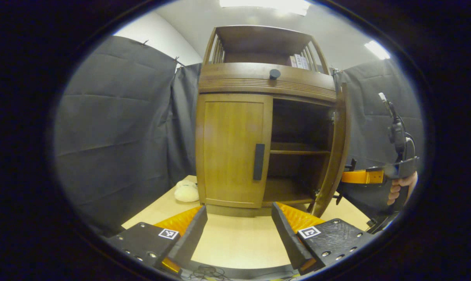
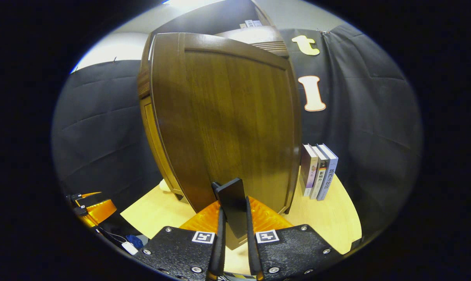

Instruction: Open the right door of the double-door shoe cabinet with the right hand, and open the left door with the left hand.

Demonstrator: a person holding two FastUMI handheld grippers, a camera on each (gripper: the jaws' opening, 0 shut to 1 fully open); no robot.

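The wooden shoe cabinet point(image 1: 266, 78) stands on a light table. Its left door point(image 1: 233, 150) is closed, with a dark vertical handle point(image 1: 259, 162) at its inner edge. Its right door point(image 1: 335, 156) is swung out wide, showing the shelf inside point(image 1: 298, 151). My left gripper point(image 1: 239, 228) is open, low in front of the cabinet and apart from the left door's handle. In the right gripper view the right door point(image 2: 227, 121) looms close, and my right gripper point(image 2: 234, 222) is shut on its dark handle point(image 2: 231, 208). The right gripper point(image 1: 362, 176) and a hand also appear beyond the open door.
A pale round object point(image 1: 186, 192) lies on the table left of the cabinet. Three books point(image 2: 318, 171) stand upright on the table point(image 2: 337, 218) beside the open door. Black cloth walls close in on both sides. More books sit on the cabinet's top shelf point(image 1: 300, 61).
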